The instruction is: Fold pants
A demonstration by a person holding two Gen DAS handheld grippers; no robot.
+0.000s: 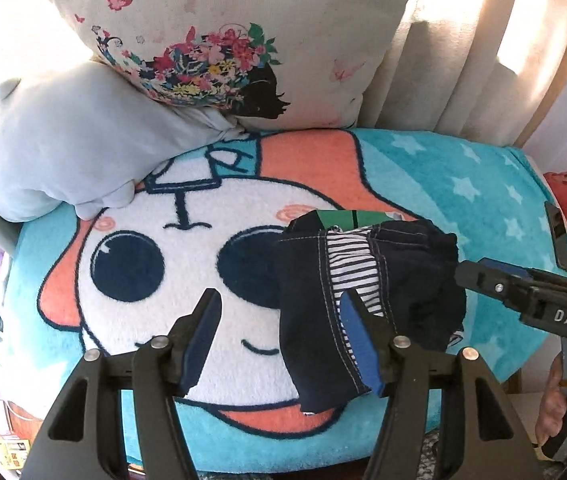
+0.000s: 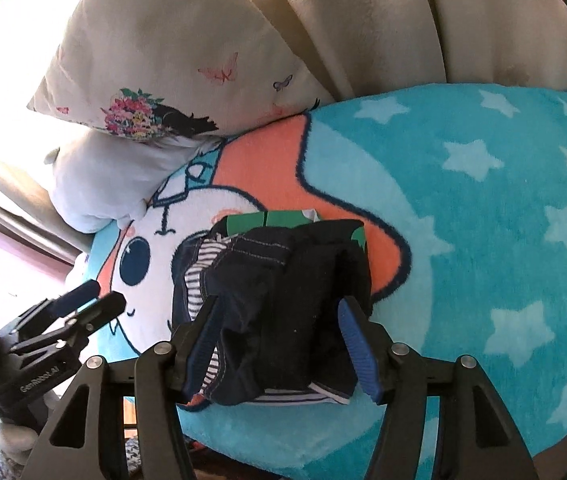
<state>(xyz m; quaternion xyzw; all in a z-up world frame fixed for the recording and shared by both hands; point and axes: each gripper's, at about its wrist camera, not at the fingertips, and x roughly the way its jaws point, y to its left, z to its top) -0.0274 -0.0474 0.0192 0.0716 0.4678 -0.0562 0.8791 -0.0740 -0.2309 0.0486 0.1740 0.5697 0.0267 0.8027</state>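
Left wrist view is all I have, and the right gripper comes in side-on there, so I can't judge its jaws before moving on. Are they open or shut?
Observer: Open. In the right wrist view the right gripper has its fingers spread on either side of the folded pants.
Operator: Is my left gripper touching the pants from that angle?
Observer: No. The left gripper sits left of the bundle, with a strip of blanket showing between them.
Operator: Anything loose at the near edge?
Observer: Striped lining peeks out under the near edge.
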